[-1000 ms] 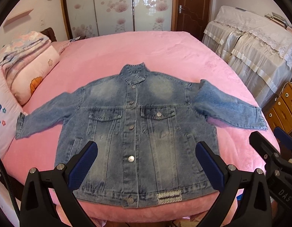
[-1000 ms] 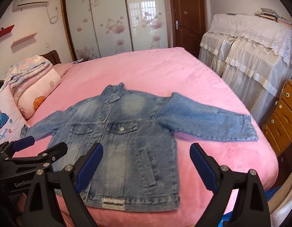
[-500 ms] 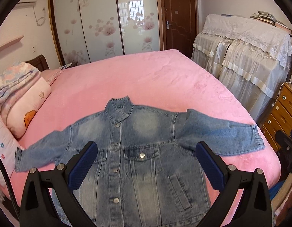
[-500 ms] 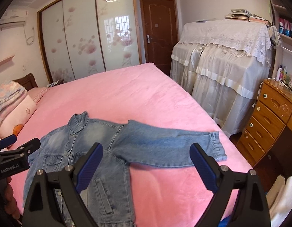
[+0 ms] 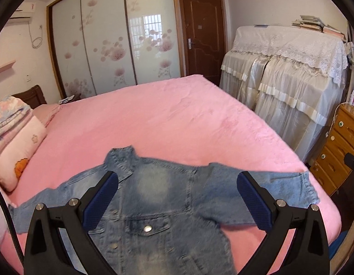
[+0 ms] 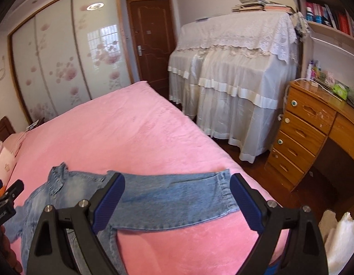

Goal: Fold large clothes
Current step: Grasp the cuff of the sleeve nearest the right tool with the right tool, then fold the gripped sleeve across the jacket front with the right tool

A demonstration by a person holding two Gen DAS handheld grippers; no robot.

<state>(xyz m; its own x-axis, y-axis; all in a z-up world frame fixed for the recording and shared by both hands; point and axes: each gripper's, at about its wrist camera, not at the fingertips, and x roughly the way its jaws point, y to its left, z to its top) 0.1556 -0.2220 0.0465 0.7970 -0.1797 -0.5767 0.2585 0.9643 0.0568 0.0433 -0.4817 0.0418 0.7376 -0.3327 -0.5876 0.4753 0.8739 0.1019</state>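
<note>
A faded blue denim jacket (image 5: 163, 201) lies flat, front up and buttoned, on the pink bed (image 5: 154, 119), both sleeves spread out sideways. My left gripper (image 5: 177, 201) is open above the jacket's chest and shoulder, nothing between its blue pads. In the right wrist view the jacket's right sleeve (image 6: 177, 197) stretches toward the bed's right edge, its cuff near the right finger. My right gripper (image 6: 177, 201) hovers open over that sleeve. The left gripper (image 6: 4, 197) shows at the left edge of the right wrist view.
Pillows and folded bedding (image 5: 14, 137) sit at the bed's left. Lace-draped furniture (image 6: 234, 73) and a wooden drawer chest (image 6: 298, 135) stand right of the bed, with a narrow floor strip between. Sliding wardrobe doors (image 5: 108, 45) and a brown door (image 5: 202, 34) lie beyond.
Both grippers have moved forward and rightward over the jacket. The left view now shows only its upper half; the right view centres on the right sleeve. The jacket has not moved.
</note>
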